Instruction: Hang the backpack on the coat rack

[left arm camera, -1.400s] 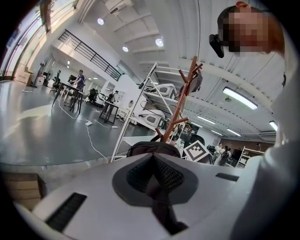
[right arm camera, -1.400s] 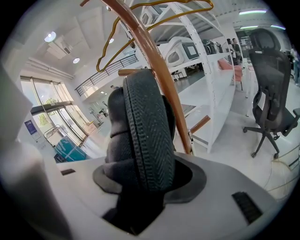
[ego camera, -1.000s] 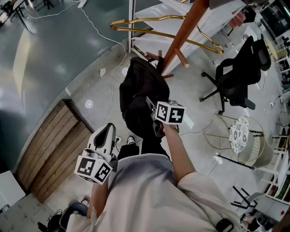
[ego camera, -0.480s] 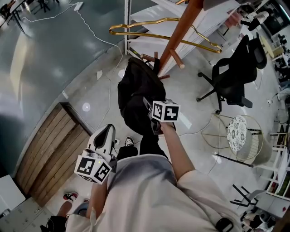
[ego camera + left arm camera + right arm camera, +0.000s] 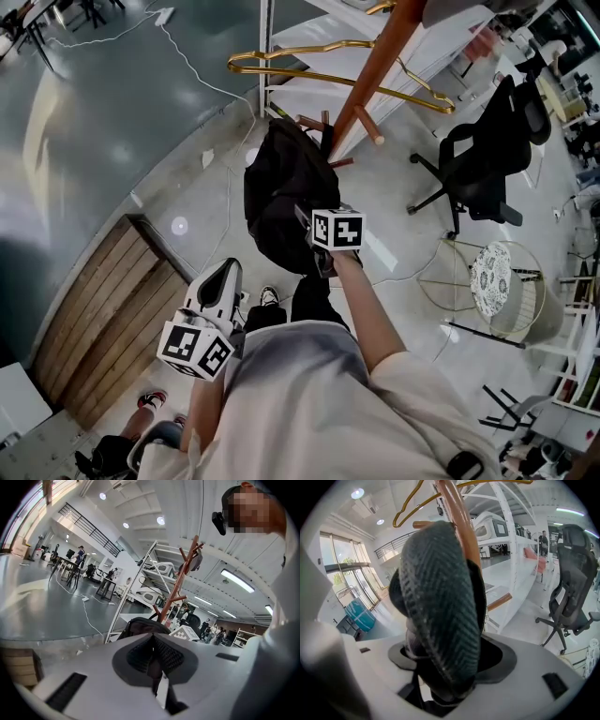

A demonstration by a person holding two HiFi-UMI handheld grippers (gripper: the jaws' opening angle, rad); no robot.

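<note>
My left gripper (image 5: pixel 223 277), at 7 o'clock of the backpack (image 5: pixel 281 183), waits with its jaws pressed together on nothing. The backpack hangs dark and upright against the rack. My right gripper (image 5: pixel 309 220), at 5 o'clock of the backpack, is opening its jaws, with the padded strap (image 5: pixel 440 597) between them. The coat rack (image 5: pixel 373 70) rises at 1 o'clock, and the backpack appears hooked on a low peg (image 5: pixel 314 120). To do this well, I should open fully and then withdraw straight, so the strap does not snag.

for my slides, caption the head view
Right gripper, jaws opening around a strap of the backpack at the coat rack
</note>
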